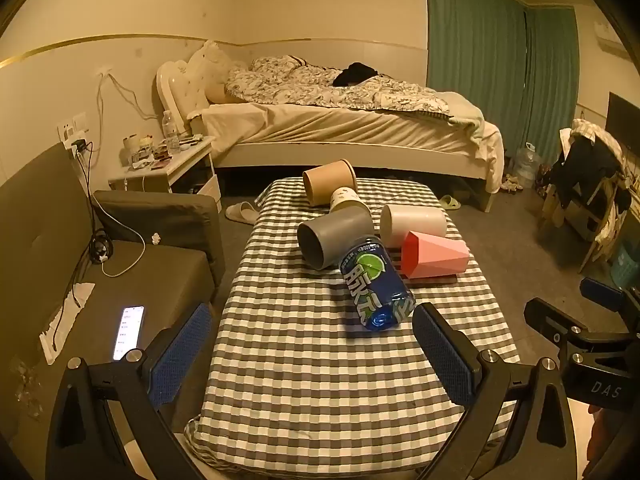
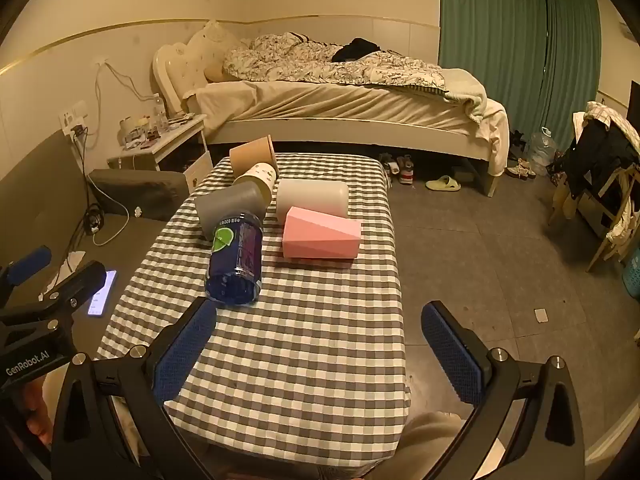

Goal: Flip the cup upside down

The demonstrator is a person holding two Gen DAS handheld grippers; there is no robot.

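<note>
Several cups lie on their sides on a checked table [image 1: 304, 360] [image 2: 304, 340]: a blue printed cup [image 1: 376, 284] [image 2: 236, 260] nearest, a grey cup [image 1: 332, 238] [image 2: 230, 208], a pink faceted cup [image 1: 434, 254] [image 2: 320, 234], a white cup [image 1: 412, 220] [image 2: 312, 198], a small patterned cup [image 1: 346, 198] [image 2: 256, 180] and a tan cup [image 1: 328, 182] [image 2: 252, 156]. My left gripper [image 1: 312, 348] is open and empty, short of the blue cup. My right gripper [image 2: 318, 346] is open and empty over the table's near part.
A bed [image 1: 340, 120] stands behind the table. A nightstand [image 1: 168, 160] with clutter is at back left. A dark sofa [image 1: 120, 264] with a lit phone [image 1: 128, 332] is on the left. A chair with clothes [image 2: 600, 172] is on the right.
</note>
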